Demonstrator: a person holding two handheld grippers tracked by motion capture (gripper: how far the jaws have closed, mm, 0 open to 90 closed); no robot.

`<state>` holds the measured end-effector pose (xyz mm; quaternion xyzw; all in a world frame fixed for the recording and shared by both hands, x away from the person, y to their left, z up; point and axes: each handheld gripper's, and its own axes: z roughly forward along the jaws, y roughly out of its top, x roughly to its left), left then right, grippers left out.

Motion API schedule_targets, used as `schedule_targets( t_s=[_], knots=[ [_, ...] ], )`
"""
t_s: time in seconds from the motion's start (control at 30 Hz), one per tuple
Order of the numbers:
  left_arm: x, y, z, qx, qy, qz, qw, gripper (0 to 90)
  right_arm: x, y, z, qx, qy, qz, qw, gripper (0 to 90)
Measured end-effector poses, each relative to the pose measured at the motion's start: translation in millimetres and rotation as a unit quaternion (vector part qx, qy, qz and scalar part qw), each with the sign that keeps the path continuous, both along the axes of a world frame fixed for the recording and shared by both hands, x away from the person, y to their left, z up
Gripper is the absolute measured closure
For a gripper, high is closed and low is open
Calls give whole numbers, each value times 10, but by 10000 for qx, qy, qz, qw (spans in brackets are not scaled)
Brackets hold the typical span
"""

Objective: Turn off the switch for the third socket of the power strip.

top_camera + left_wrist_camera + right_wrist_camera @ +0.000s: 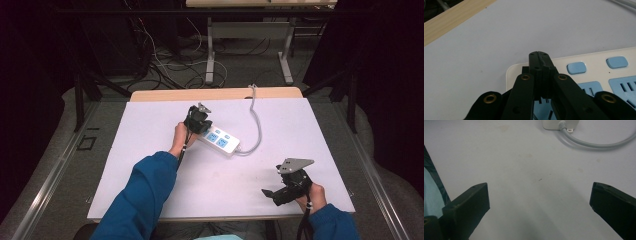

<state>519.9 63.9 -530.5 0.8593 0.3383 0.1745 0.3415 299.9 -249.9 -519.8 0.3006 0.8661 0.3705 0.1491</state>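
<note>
A white power strip (220, 140) with blue sockets lies near the middle of the table, and its grey cable (258, 127) runs off to the back edge. My left gripper (201, 129) hovers over the strip's left end. In the left gripper view its jaws are pressed together, and the gripper (538, 54) points at the end of the strip (599, 62), beside two blue buttons (576, 67). My right gripper (272, 182) is near the front right, open and empty. In the right gripper view the gripper (540, 195) has its jaws spread wide over bare table, with the strip's cable end (560, 123) far ahead.
The white table top (225, 185) has a wooden strip (165, 94) along its back edge. Beyond it stand a second table's legs (210, 55) among loose cables on the floor. Dark curtains close in both sides.
</note>
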Motion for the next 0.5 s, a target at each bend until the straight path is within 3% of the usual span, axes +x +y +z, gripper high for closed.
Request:
schedule_targets(
  t_s=[0.5],
  knots=[
    [-2,5,2,-19,-6,27,10000,900,0,3,1,-6,-11,-4,10000,20]
  ],
)
